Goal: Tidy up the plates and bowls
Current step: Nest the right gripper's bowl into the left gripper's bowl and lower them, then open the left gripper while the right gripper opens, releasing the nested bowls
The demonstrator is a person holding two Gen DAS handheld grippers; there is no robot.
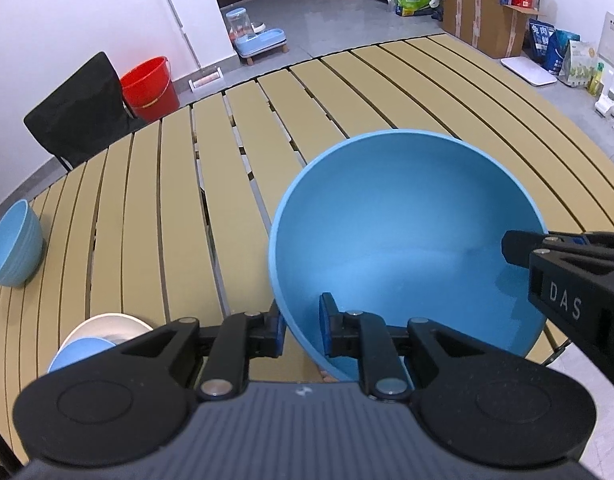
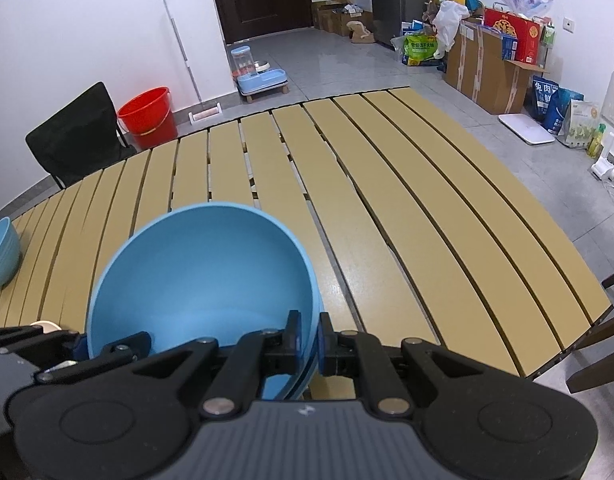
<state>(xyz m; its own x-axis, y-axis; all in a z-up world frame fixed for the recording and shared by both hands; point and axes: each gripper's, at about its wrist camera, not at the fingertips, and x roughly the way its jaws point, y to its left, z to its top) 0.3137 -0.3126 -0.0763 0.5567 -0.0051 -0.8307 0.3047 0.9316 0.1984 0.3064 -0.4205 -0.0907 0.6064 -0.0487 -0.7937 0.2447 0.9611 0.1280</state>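
A large blue bowl (image 1: 407, 232) sits over the slatted table, held from both sides. My left gripper (image 1: 303, 320) is shut on its near rim, one pad outside the wall and one inside. My right gripper (image 1: 515, 248) comes in from the right and pinches the opposite rim. In the right wrist view the same large blue bowl (image 2: 203, 272) fills the lower left. There my right gripper (image 2: 310, 330) is shut on its right wall, and my left gripper (image 2: 79, 344) shows at the bowl's left edge. I cannot tell whether the bowl's base touches the table.
A small ribbed light-blue bowl (image 1: 13, 244) stands at the table's left edge. A white dish (image 1: 107, 322) with a blue bowl (image 1: 81, 354) on it sits near my left gripper. A black chair (image 1: 79, 108) and a red bucket (image 1: 149, 86) stand beyond the tan table (image 1: 147, 200). A wooden chair (image 2: 603, 344) is at the right.
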